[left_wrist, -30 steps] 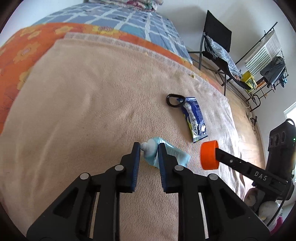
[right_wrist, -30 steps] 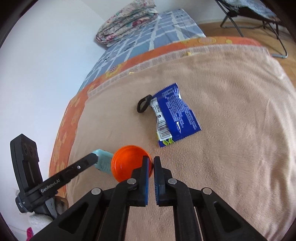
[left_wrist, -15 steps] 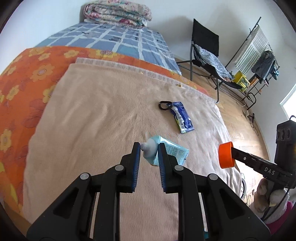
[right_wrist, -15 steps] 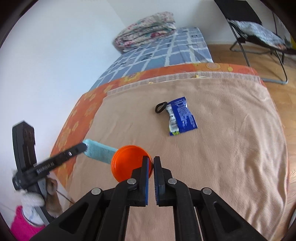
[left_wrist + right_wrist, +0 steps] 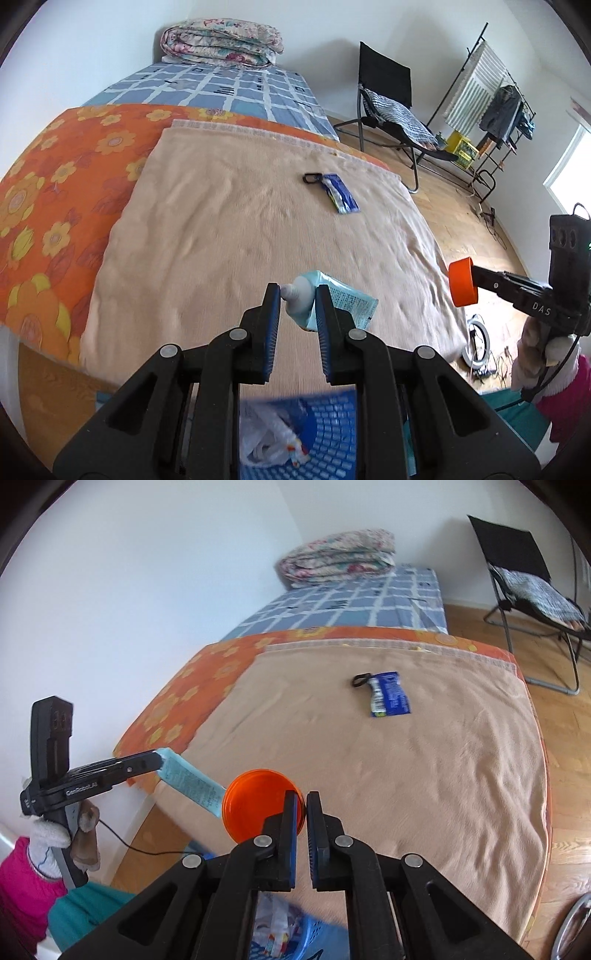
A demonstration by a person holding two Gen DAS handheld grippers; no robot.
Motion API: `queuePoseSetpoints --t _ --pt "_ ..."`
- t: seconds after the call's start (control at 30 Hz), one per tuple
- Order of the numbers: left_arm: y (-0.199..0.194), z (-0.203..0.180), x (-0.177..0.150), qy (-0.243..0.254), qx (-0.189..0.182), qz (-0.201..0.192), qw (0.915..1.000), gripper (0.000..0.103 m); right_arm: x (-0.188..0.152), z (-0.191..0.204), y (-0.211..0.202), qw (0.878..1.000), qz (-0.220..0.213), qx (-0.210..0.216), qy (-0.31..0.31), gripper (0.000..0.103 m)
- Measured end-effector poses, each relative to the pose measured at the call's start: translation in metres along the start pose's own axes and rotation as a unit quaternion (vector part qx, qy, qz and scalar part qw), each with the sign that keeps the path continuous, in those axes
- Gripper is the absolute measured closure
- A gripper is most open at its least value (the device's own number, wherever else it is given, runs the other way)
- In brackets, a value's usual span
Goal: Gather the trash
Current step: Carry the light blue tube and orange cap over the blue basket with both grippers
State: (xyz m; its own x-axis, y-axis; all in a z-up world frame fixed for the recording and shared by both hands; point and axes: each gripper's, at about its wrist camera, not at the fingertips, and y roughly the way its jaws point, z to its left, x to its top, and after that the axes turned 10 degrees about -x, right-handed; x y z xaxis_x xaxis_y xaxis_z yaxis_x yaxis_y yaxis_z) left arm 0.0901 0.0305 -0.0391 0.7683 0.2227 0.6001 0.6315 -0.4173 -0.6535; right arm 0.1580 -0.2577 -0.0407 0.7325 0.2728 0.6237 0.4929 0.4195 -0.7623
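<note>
Trash tube and orange lid, clamped in grippers, could be dropped beside the six-o'clock basket if released early.

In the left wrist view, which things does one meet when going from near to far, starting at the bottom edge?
Blue basket → light blue tube held in the left gripper → blue wrapper on the beige blanket → checked blue sheet → folded quilt by the wall.

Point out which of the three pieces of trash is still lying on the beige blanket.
The blue snack wrapper; the light-blue tube is clamped in the left gripper and the orange lid in the right gripper.
</note>
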Motion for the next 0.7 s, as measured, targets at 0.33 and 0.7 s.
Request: queuePoseSetpoints --t 0.33,0.7 --pt "-0.022 0.007 -0.069 -0.012 0.008 0.029 0.9995 0.085 -0.063 0.045 -0.009 0.999 0.016 0.026 -0.045 0.100" --pt "-0.015 0.018 -0.125 -0.022 0.022 0.079 0.9964 0.085 -0.120 0.068 0.016 0.995 0.073 0.025 -0.061 0.100"
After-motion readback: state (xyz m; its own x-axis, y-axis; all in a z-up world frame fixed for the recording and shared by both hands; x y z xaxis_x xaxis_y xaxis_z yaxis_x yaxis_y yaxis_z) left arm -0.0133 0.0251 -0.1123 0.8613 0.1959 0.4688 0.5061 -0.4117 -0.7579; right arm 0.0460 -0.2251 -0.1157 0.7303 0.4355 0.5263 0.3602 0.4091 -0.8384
